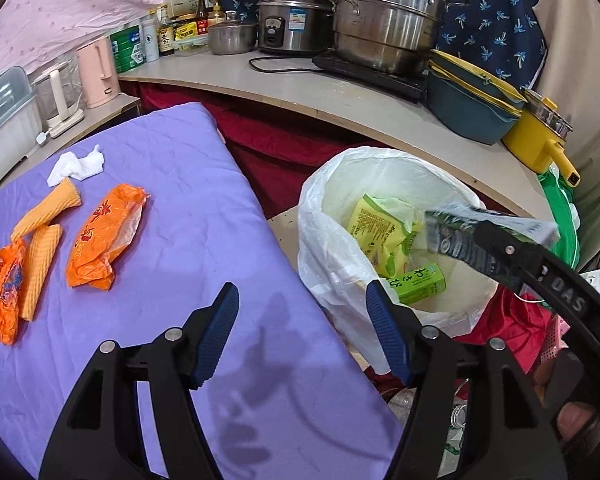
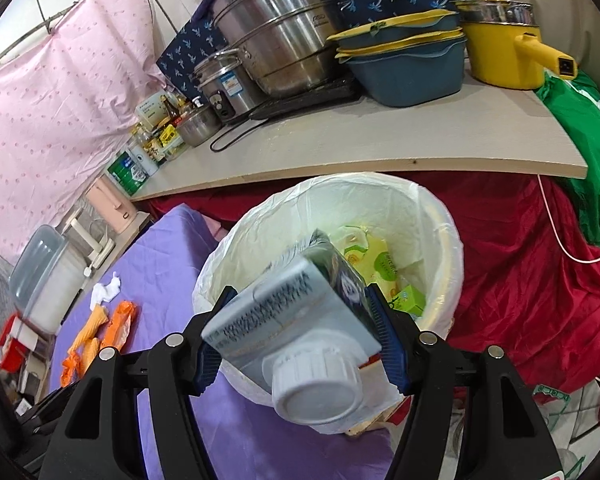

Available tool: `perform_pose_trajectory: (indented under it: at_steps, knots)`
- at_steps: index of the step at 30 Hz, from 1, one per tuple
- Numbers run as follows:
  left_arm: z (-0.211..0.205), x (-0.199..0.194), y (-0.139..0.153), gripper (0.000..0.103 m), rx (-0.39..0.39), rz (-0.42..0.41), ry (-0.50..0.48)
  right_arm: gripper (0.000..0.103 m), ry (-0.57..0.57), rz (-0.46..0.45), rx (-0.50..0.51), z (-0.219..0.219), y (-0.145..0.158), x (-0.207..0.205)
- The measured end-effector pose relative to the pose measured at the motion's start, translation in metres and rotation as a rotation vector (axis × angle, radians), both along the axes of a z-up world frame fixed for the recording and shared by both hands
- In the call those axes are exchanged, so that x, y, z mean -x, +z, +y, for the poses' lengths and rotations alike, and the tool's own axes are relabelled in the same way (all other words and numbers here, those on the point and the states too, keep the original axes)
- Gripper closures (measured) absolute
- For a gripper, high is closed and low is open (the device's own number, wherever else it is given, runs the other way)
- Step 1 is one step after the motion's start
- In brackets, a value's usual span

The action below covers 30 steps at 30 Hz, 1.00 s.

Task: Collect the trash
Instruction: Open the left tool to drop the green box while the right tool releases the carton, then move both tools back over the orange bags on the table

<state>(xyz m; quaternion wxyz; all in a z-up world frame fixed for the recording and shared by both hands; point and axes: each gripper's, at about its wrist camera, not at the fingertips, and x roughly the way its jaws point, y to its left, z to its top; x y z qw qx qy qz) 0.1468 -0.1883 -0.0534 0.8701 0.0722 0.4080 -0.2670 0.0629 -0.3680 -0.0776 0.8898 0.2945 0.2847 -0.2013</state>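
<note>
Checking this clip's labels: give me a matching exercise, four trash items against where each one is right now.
Things:
1. grey-blue drink carton with white screw cap
2. small green box with white lettering
3. crumpled white tissue
4. ribbed orange foam sleeves

Places:
A. lying on the purple cloth, at its far end
B. clamped in the right gripper above the bin
C. inside the white-lined trash bin
D. on the purple cloth between two orange plastic wrappers

Pairs: 1-B, 2-C, 3-A, 4-D. The left gripper is open and holds nothing.
</note>
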Motion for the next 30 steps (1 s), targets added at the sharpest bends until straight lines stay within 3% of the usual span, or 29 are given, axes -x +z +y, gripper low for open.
perform_pose_trajectory:
  at_steps: [10, 30]
  knots:
    - [0.004, -0.002, -0.003, 0.04, 0.003, 0.011, 0.007, 0.04, 0.008, 0.009, 0.017, 0.011, 0.0, -0.011]
    - [0.038, 0.033, 0.01, 0.04, 0.005, 0.0, 0.006, 0.038, 0.022, -0.004, -0.011, 0.054, 0.019, 0.042]
